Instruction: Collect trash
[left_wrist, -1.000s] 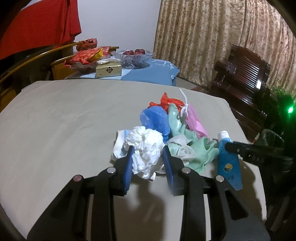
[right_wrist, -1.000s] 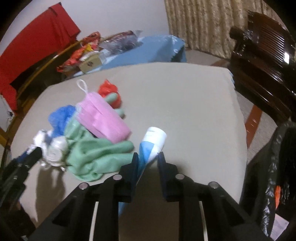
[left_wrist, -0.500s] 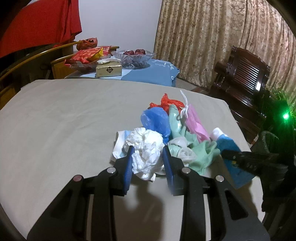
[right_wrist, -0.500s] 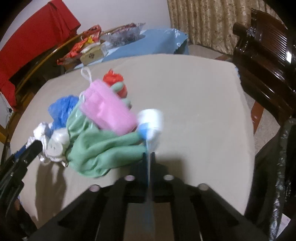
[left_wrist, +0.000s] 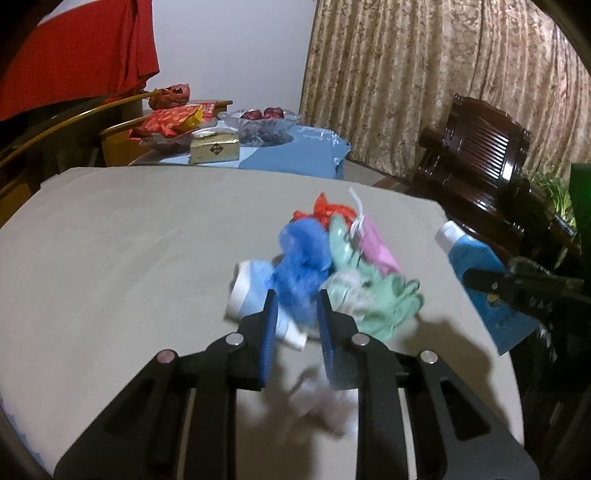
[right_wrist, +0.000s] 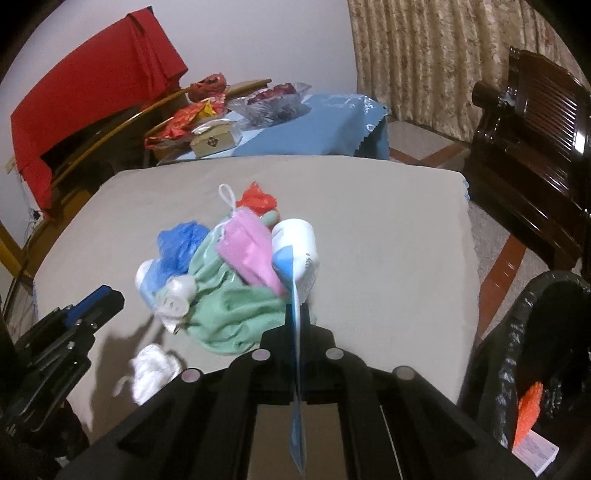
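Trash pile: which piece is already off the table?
The blue tube, pinched flat at its crimped end in the right gripper. The gloves, pink mask and blue bag lie on the table.

Table cover (left_wrist: 129, 258): plain beige. Crumpled bag (left_wrist: 303, 254): blue. Rubber gloves (right_wrist: 236, 314): mint green. Mask (right_wrist: 249, 251): pink. Tube (right_wrist: 295, 251): blue with white cap. Tissue wad (right_wrist: 151, 369): white. Curtain (left_wrist: 424, 74): tan, floral-patterned. Bin liner (right_wrist: 517, 350): black.

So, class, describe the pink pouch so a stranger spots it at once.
Find the beige-covered table and the trash heap on it. Atop it, between the green glove and the blue tube, lies the pink pouch: the only pink thing, with a white string loop.
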